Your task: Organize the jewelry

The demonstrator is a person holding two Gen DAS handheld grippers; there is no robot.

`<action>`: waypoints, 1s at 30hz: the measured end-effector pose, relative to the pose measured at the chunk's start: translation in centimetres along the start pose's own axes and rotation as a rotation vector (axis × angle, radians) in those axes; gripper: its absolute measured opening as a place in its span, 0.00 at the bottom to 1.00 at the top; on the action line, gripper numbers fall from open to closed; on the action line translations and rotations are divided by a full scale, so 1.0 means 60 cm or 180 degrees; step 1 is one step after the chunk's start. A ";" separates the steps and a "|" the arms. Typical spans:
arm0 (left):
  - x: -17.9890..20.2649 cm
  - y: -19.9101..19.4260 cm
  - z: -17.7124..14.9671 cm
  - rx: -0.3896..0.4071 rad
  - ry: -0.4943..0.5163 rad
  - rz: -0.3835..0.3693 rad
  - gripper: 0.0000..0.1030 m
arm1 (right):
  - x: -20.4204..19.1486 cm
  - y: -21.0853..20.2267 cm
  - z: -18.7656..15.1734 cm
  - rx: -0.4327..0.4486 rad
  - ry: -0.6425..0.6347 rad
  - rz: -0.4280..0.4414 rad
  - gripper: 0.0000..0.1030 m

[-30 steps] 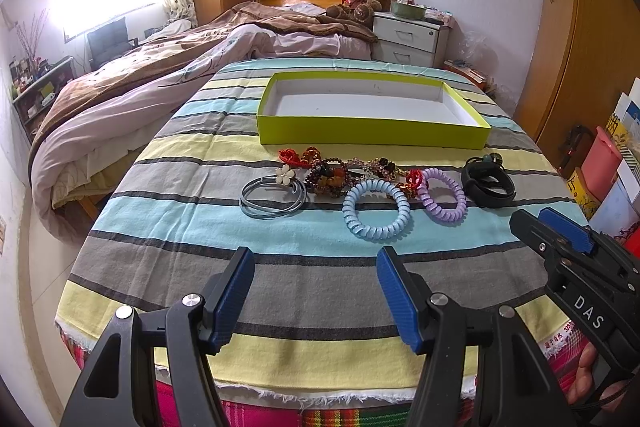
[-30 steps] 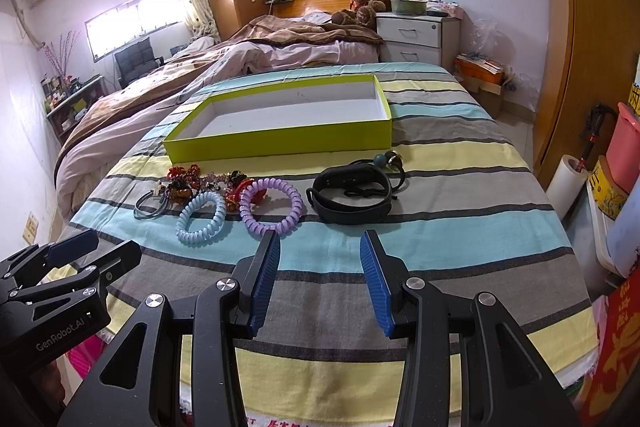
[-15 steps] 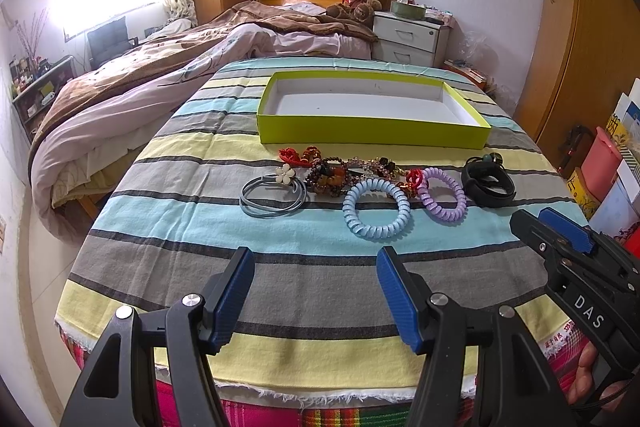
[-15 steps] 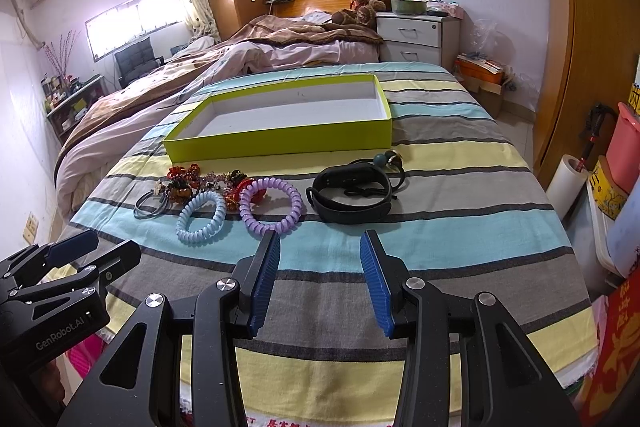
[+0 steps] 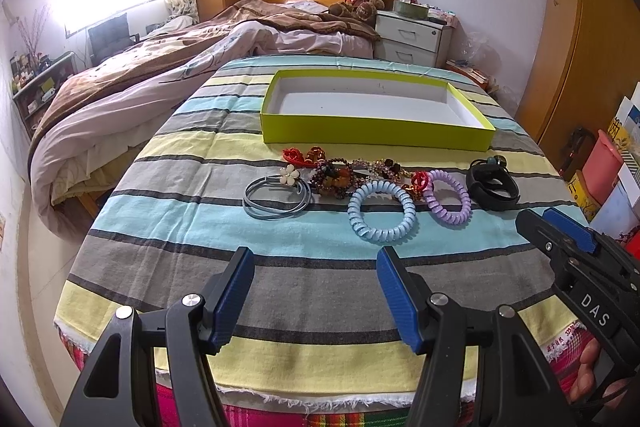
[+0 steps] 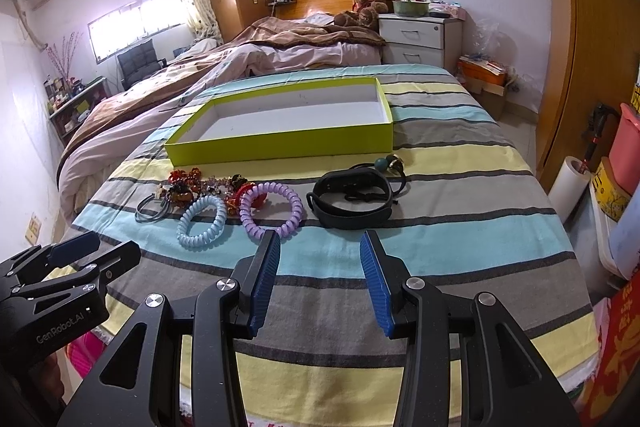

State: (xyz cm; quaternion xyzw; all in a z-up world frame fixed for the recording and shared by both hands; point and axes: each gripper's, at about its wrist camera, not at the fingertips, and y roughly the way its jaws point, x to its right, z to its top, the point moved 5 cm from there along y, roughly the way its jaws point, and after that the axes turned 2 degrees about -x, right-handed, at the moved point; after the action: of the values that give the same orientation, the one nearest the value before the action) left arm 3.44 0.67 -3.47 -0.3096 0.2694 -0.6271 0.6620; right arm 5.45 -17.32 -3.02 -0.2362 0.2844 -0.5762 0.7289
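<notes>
A row of jewelry lies on the striped tablecloth (image 5: 168, 227): grey bangles with a white flower (image 5: 276, 197), a dark bead cluster (image 5: 332, 179), a light blue coil band (image 5: 382, 217), a purple coil band (image 5: 448, 197) and a black wristband (image 5: 492, 183). Behind them stands an empty yellow-green box (image 5: 376, 135). My left gripper (image 5: 314, 291) is open and empty, near the table's front edge. My right gripper (image 6: 318, 279) is open and empty, just short of the purple coil band (image 6: 272, 209) and black wristband (image 6: 352, 199).
A bed with brown and pink bedding (image 5: 160, 67) runs along the left of the table. A white nightstand (image 5: 412, 35) stands behind, a wooden wardrobe (image 6: 592, 47) to the right. Boxes and a pink bin (image 5: 604, 171) crowd the right side.
</notes>
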 end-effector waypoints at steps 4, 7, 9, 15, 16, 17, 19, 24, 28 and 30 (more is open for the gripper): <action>-0.008 0.004 0.007 -0.0005 -0.0008 -0.0115 0.61 | 0.004 0.000 0.003 0.0019 0.0001 0.0004 0.42; -0.025 0.007 0.013 -0.0012 -0.0074 -0.0229 0.61 | 0.022 0.002 0.012 0.0049 0.0025 -0.0057 0.44; -0.036 0.010 0.019 -0.0017 -0.0094 -0.0246 0.61 | 0.037 0.005 0.020 0.0058 0.0064 -0.0113 0.50; -0.076 0.017 0.045 0.0003 -0.0185 -0.0267 0.61 | 0.070 0.034 0.047 -0.0053 0.0058 -0.0189 0.50; -0.082 0.020 0.049 -0.0007 -0.0204 -0.0274 0.61 | 0.074 0.044 0.050 -0.0109 0.0057 -0.0196 0.50; -0.088 0.023 0.052 -0.0022 -0.0225 -0.0272 0.61 | 0.077 0.051 0.052 -0.0150 0.0070 -0.0200 0.50; -0.100 0.032 0.054 -0.0066 -0.0254 -0.0255 0.61 | 0.081 0.063 0.055 -0.0210 0.0096 -0.0120 0.50; -0.123 0.053 0.055 -0.0186 -0.0353 -0.0309 0.61 | 0.080 0.085 0.060 -0.0280 0.0009 -0.0072 0.50; -0.128 0.063 0.059 -0.0216 -0.0353 -0.0363 0.61 | 0.077 0.099 0.062 -0.0358 -0.0055 -0.0063 0.40; -0.127 0.069 0.061 -0.0242 -0.0362 -0.0400 0.61 | 0.075 0.103 0.062 -0.0386 -0.0084 -0.0051 0.38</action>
State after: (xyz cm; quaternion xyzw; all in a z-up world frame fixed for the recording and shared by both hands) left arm 8.38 8.63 -4.38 -0.3860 0.2351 -0.6381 0.6234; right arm 13.13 -20.25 -5.09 -0.2898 0.3073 -0.5606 0.7123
